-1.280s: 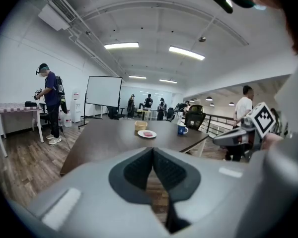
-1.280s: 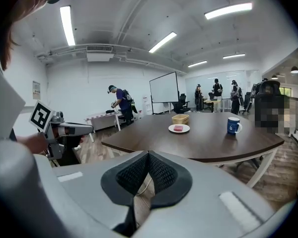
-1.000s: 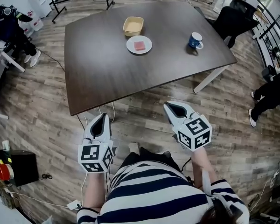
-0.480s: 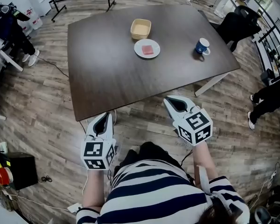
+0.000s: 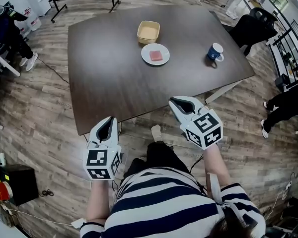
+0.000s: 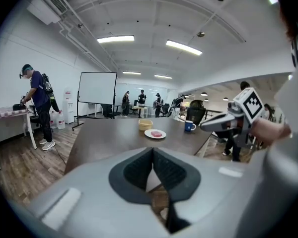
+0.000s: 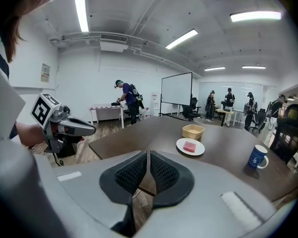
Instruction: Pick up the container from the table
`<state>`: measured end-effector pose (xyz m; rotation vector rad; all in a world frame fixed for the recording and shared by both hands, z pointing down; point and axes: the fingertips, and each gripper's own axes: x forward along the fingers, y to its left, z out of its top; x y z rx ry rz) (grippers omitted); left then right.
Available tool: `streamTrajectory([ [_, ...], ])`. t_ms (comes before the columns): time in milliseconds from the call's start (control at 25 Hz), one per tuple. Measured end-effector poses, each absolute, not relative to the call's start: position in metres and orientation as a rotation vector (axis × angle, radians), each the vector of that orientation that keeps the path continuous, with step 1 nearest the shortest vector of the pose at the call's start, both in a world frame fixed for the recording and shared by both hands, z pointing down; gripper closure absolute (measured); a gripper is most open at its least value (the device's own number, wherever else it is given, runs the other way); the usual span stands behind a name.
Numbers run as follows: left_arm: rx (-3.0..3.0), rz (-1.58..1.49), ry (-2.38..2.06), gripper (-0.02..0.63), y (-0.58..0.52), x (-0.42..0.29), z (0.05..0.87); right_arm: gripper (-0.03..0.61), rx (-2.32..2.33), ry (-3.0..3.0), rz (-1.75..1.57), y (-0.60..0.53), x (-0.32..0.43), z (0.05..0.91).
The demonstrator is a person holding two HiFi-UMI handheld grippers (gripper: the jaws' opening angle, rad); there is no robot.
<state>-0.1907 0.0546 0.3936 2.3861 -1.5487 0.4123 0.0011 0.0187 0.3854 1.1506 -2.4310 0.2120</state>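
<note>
The container [image 5: 148, 31] is a tan square tub at the far side of the dark table [image 5: 104, 73]; it also shows in the left gripper view [image 6: 145, 124] and the right gripper view [image 7: 192, 131]. Both grippers hover short of the table's near edge, well away from the container. My left gripper [image 5: 105, 127] [image 6: 152, 157] is shut and empty. My right gripper [image 5: 180, 103] [image 7: 147, 167] has just been opening its jaws; a thin gap shows between the pads, with nothing in it.
Just in front of the container lies a white plate [image 5: 155, 54] with a pink block. A blue mug [image 5: 215, 52] stands near the table's right edge. A black office chair [image 5: 248, 19] is beyond the right corner, and a person [image 5: 7, 26] stands at far left.
Both grippers have come closer to the table's near edge as the person stepped forward; the right one now nearly reaches it. Objects on the table have not moved.
</note>
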Motion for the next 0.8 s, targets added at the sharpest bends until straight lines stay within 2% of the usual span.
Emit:
streamTrajectory([
  [800,2.302,0.446,-1.604,0.614,-0.142,-0.134,0.394,0.48,0.947,-2.446,0.119,-0.195,0.043,0.385],
])
